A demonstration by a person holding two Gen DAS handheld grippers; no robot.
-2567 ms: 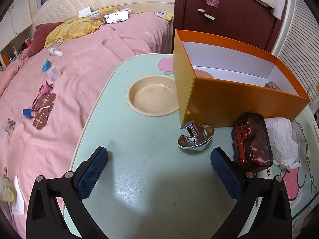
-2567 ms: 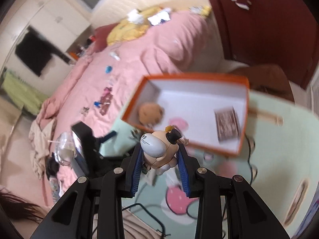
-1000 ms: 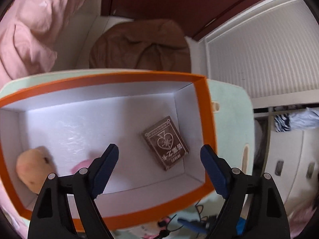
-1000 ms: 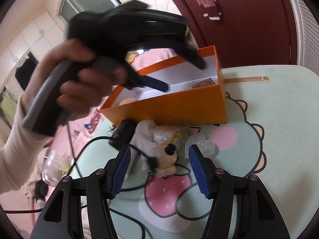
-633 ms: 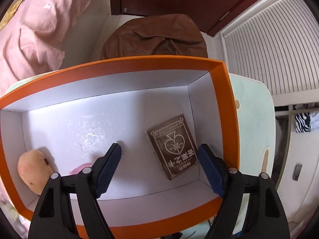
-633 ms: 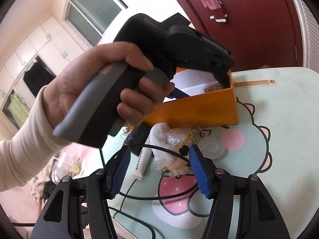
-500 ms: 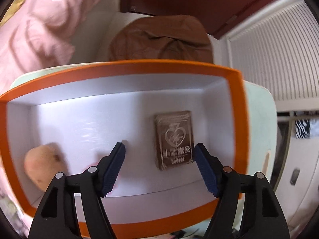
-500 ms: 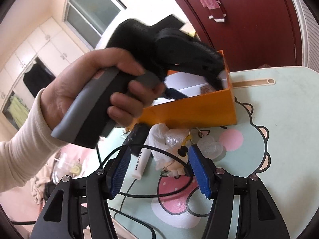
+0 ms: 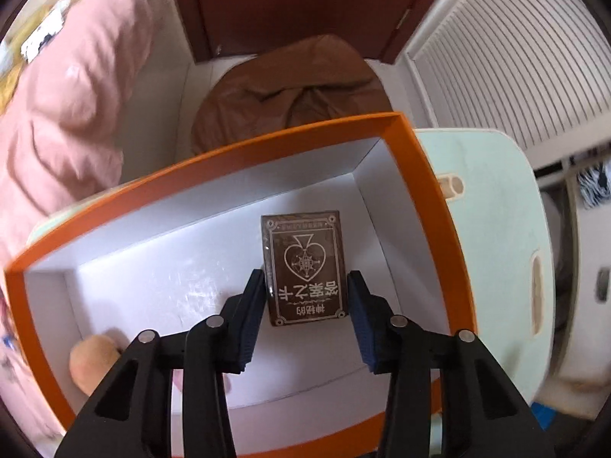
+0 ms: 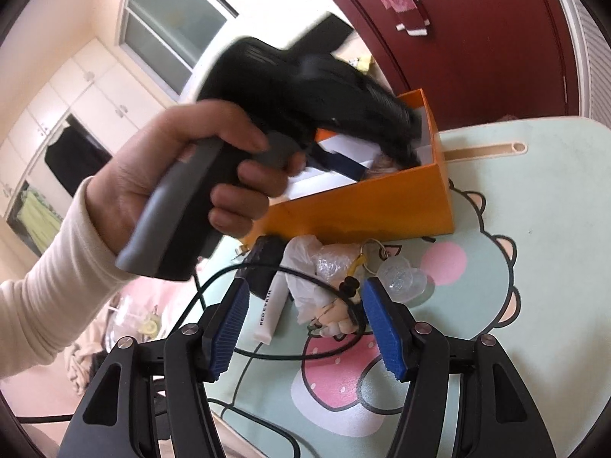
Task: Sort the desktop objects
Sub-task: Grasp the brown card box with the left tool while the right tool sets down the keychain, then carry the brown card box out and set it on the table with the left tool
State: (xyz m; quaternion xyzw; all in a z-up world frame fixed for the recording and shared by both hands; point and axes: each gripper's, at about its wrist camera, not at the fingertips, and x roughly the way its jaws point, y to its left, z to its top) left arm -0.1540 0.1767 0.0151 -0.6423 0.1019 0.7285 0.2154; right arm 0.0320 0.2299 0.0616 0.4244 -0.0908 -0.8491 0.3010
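An orange box (image 9: 431, 206) with a white inside stands on the pale green table (image 9: 488, 198). On its floor lies a brown card deck (image 9: 303, 263) printed with a heart, and a peach soft toy (image 9: 91, 358) sits in the near left corner. My left gripper (image 9: 305, 278) points down into the box. Its jaws are closing, with the deck's lower half between the blue pads, and I see no firm press. My right gripper (image 10: 305, 290) is open above a small doll (image 10: 340, 316) lying on the table. In that view a hand (image 10: 183, 175) holds the left gripper (image 10: 305, 87) over the orange box (image 10: 362, 206).
In front of the box lie a crumpled plastic bag (image 10: 309, 267), a white tube (image 10: 267, 313), a dark pouch (image 10: 267, 263), a clear heart-shaped piece (image 10: 401, 278) and a black cable (image 10: 244, 271). Beyond the table are a brown beanbag (image 9: 290, 87) and pink bedding (image 9: 65, 103).
The left gripper's jaws have narrowed from wide apart to the deck's sides, and it has rolled so the deck now stands straight between them. The right gripper has kept still.
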